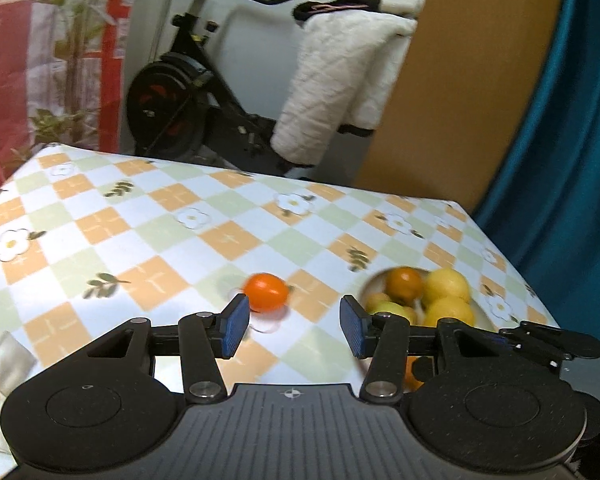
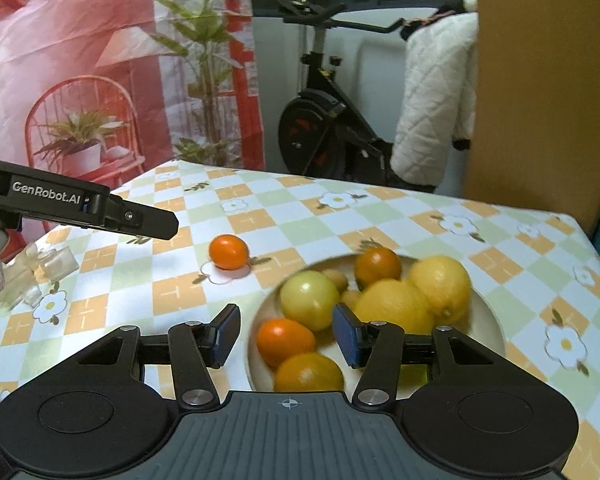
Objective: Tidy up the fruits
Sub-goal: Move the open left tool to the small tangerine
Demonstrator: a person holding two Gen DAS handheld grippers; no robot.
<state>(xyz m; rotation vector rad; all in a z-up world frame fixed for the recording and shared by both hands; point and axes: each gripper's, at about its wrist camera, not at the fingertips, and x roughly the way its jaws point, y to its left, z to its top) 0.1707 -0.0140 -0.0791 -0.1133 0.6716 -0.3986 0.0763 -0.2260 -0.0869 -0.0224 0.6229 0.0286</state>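
A white plate (image 2: pixel 494 320) on the checked tablecloth holds lemons (image 2: pixel 440 284), a pale green fruit (image 2: pixel 308 300) and several small oranges (image 2: pixel 286 340). One more small orange (image 2: pixel 228 252) lies alone on the cloth, left of the plate. My right gripper (image 2: pixel 286 336) hangs open over the plate's near left side, its pads clear of the fruit below. My left gripper (image 1: pixel 294 326) is open and empty, just short of the lone orange (image 1: pixel 266 292). In that view the plate (image 1: pixel 369 286) lies to the right. The left gripper (image 2: pixel 160 228) also shows in the right wrist view, at upper left.
Crumpled clear plastic (image 2: pixel 32 276) lies at the table's left edge. Behind the table stand an exercise bike (image 2: pixel 324 120) with a white quilted coat (image 2: pixel 432 100) draped over it, a brown board (image 2: pixel 540 100) and a blue curtain (image 1: pixel 572 160).
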